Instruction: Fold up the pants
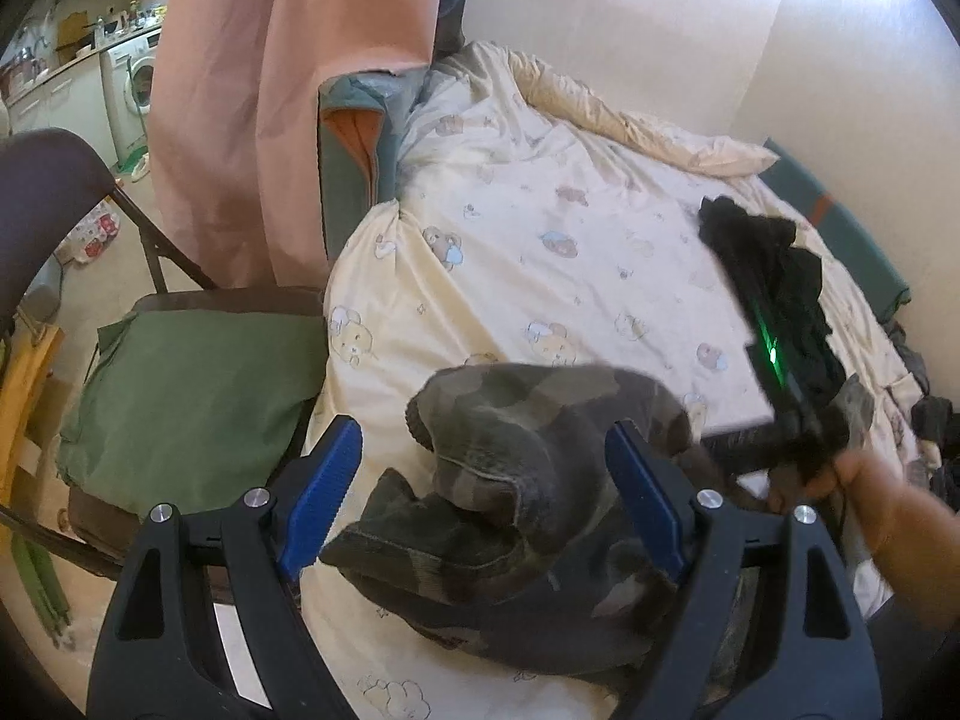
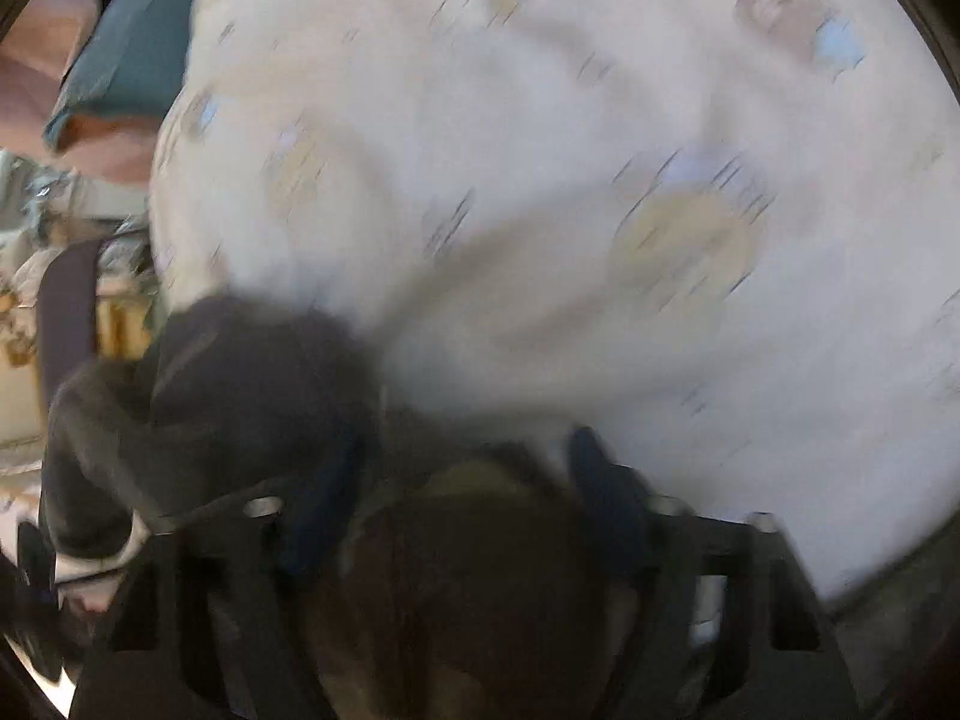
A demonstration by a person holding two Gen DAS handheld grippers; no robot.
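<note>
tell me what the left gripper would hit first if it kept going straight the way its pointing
Most likely the bunched camouflage pants, which lie between the open fingers of the left gripper on the bed sheet. How far off they are is unclear.

Pants [image 1: 516, 480] bunched on bed [image 1: 540, 228] between left tool [image 1: 480, 480] fingers; chair [image 1: 180, 396] left of tool, beside bed; right tool [image 1: 798, 396] right of it, over bed.
</note>
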